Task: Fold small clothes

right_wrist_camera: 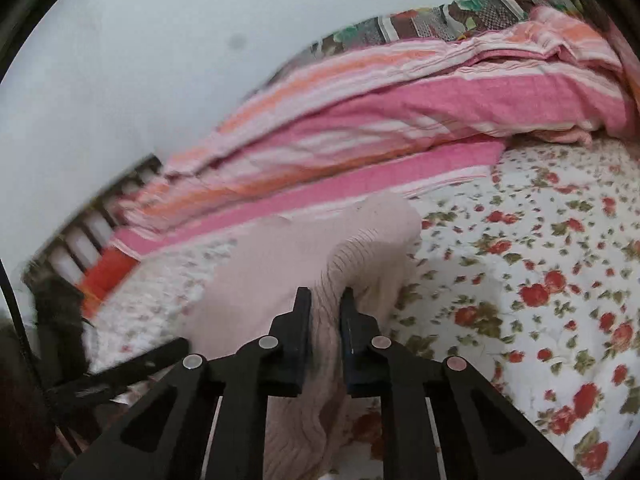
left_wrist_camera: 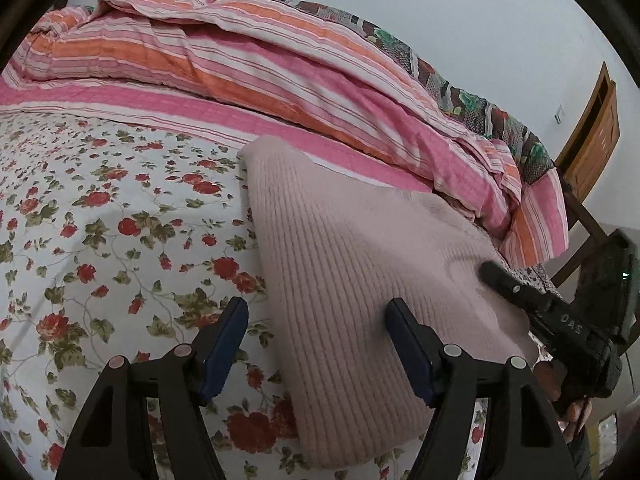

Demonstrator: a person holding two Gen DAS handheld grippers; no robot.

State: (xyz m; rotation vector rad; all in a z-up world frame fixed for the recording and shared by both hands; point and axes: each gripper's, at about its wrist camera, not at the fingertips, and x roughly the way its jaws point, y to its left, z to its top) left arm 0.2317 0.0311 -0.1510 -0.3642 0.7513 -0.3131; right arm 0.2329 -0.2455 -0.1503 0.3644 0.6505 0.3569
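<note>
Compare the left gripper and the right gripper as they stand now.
The left gripper is open, its fingers spread wide and holding nothing; the right gripper is shut on a fold of the pink knit garment. The left hangs over the garment's edge; the right lifts a bunched ridge. Both are black and sit above the floral bedsheet.

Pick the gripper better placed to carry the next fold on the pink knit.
Right. The right gripper is shut on a raised bunch of the pink knit garment and can carry it over. The left gripper is open, holding nothing, straddling the garment's edge over the floral sheet.
</note>
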